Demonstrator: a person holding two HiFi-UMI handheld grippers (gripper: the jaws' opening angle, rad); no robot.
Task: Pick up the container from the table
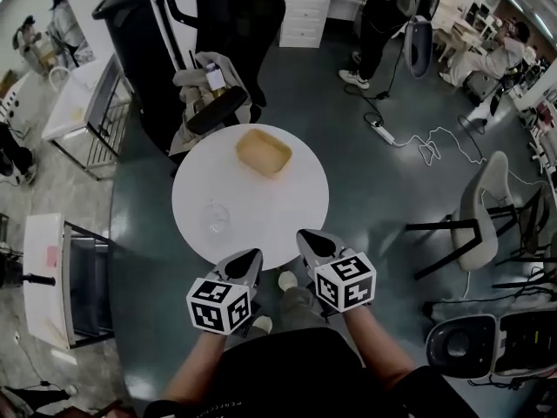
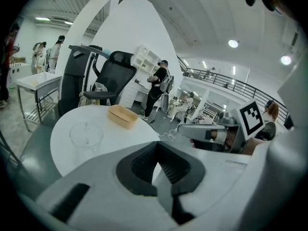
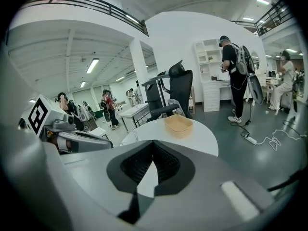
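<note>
A tan, shallow rectangular container [image 1: 263,152] sits on the far side of a round white table [image 1: 287,203]. It also shows in the left gripper view [image 2: 122,116] and in the right gripper view [image 3: 178,124]. A clear round dish [image 1: 216,217] stands nearer on the table's left part [image 2: 86,134]. My left gripper [image 1: 249,259] hovers at the table's near edge, shut and empty [image 2: 156,163]. Beside it, my right gripper [image 1: 306,239] is also shut with nothing in it [image 3: 150,166]. Both point toward the table, well short of the container.
A black office chair [image 1: 228,24] draped with clothes stands behind the table. A white chair [image 1: 483,212] is to the right, and a power strip with cable [image 1: 383,133] lies on the floor. Left are a metal rack [image 1: 91,111] and a white stand [image 1: 52,268]. A person [image 1: 383,16] stands far back.
</note>
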